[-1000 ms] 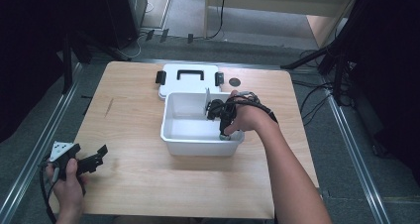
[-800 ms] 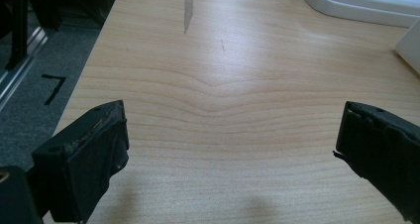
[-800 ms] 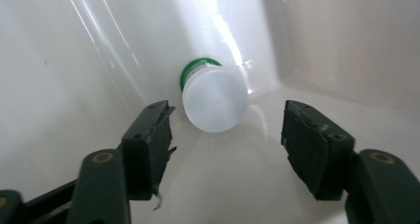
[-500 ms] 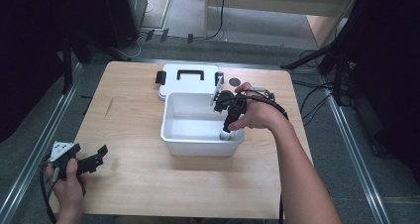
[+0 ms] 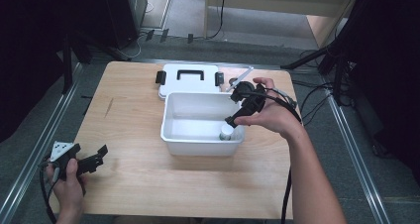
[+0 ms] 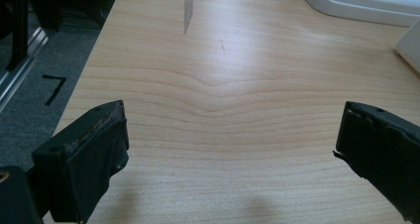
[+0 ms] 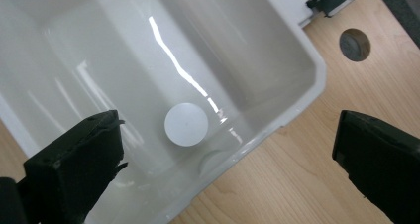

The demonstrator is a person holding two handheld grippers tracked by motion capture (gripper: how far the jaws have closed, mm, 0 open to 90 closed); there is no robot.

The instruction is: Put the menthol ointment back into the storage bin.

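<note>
Two tools gape wide: the right tool (image 5: 237, 116) hovers above a white-capped small bottle (image 7: 185, 124) inside the white plastic bin (image 5: 168, 116); the left tool (image 5: 91, 159) faces bare wooden worktop (image 6: 223, 85).

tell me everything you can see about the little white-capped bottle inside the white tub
The small bottle stands upright on the floor of the white tub, in the corner nearest the right gripper. From above, its round white cap looks flat, matte and smooth, with a tiny dot at the centre. The body below looks pale, but its material is hard to tell. It stands close to the tub's walls; whether it touches them cannot be told. The gripper's jaws are spread wide above it, not touching it.
</note>
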